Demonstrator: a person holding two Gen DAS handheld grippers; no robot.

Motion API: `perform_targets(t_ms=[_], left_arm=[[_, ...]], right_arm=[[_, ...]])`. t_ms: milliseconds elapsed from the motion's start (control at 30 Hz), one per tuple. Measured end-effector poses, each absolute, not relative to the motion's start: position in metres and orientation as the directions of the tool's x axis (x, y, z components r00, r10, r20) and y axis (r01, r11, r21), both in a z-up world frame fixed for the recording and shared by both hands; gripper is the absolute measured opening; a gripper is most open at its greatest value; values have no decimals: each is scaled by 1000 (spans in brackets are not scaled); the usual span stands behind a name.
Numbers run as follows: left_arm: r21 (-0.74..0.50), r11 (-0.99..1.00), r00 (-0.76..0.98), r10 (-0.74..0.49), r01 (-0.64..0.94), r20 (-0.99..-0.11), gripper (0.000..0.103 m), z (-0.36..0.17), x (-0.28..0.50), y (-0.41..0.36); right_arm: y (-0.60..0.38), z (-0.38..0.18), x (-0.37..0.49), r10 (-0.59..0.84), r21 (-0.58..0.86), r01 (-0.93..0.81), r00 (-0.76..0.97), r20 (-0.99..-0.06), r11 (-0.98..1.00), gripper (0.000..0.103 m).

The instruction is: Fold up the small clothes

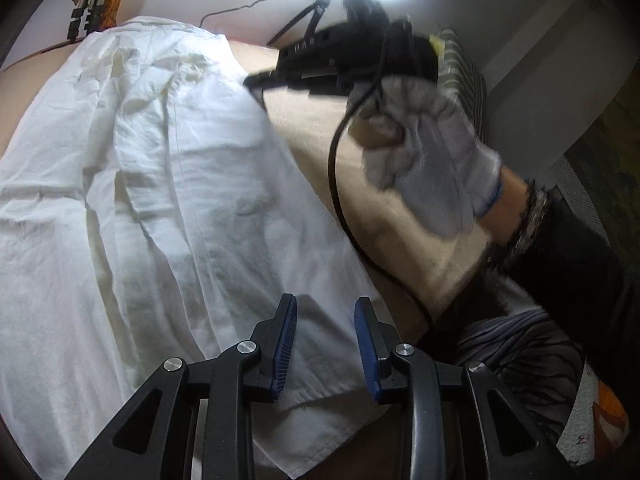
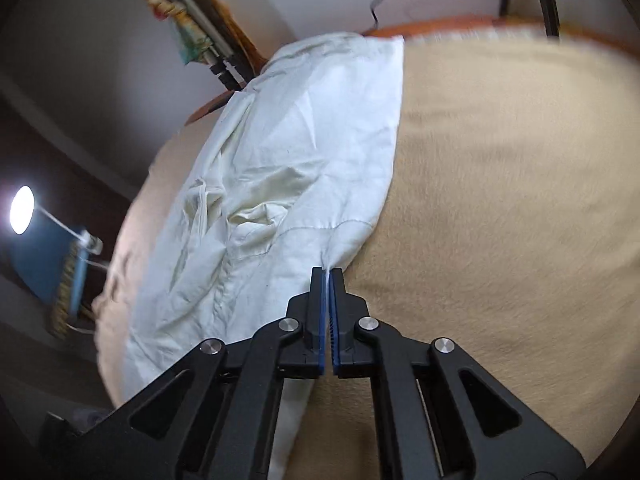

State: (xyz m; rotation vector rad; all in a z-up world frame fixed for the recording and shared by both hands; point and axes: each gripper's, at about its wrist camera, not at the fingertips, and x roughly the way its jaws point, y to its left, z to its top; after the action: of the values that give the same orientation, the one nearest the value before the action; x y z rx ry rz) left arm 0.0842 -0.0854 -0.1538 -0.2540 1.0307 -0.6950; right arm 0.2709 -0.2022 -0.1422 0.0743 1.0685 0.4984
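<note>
My right claw (image 2: 328, 270) pinches the shirt (image 2: 280, 184) edge, left claw (image 1: 326, 308) hovers released over the near hem, so I lift evenly, keeping the fold line straight.

I found nothing legible anywhere in my two views. The only hint of lettering was a few pale marks on the black body of my right gripper (image 1: 256, 79), seen from my left wrist, and they were too blurred and small for me to make out.
</note>
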Motion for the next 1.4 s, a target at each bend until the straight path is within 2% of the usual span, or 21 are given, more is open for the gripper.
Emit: perform_targets(t_ms=[33,100,200,333,400,667,833,933,1133,1267,1400], left_arm=[[-495,763,332,-634,416,-698,28,-156,82,-86],[-480,766,341,-629,428,-699,28,-155,79,-87],[-476,766,340,-627,431,-701,28,-153,77,-87],[-464,767,345,-623,443,-702,28,-150,71,-87],[-468,765,343,-626,442,-700,28,-152,70,-90],[-475,754,330,-637,453,-697,28,-150,61,-88],[-479,734,341,-660,481,-669,31,-131,42,-69],[-474,736,381,-665,483,-643,34,-115,29,-45],[-410,826,491,-560,386,-667,34,-102,31,12],[-404,866,524,-500,294,-690,34,-111,47,38],[-408,882,488,-471,236,-735,33,-134,52,57]], right_arm=[[-202,-142,272,383,248,-349,401,-832,904,2],[-204,-146,273,389,264,-337,388,-836,904,2],[-202,-138,268,304,165,-328,438,-846,930,2],[-202,-108,236,447,264,-425,422,-789,866,2],[-191,-103,217,477,257,-497,387,-789,829,2],[-196,-145,184,384,226,-458,286,-878,860,2],[-208,-127,139,364,200,-480,277,-889,854,2],[-215,-107,107,395,216,-481,310,-864,850,2],[-200,-91,93,443,216,-503,389,-808,836,2],[-192,-111,120,428,246,-430,401,-810,869,2],[-193,-139,123,445,325,-362,326,-834,874,2]])
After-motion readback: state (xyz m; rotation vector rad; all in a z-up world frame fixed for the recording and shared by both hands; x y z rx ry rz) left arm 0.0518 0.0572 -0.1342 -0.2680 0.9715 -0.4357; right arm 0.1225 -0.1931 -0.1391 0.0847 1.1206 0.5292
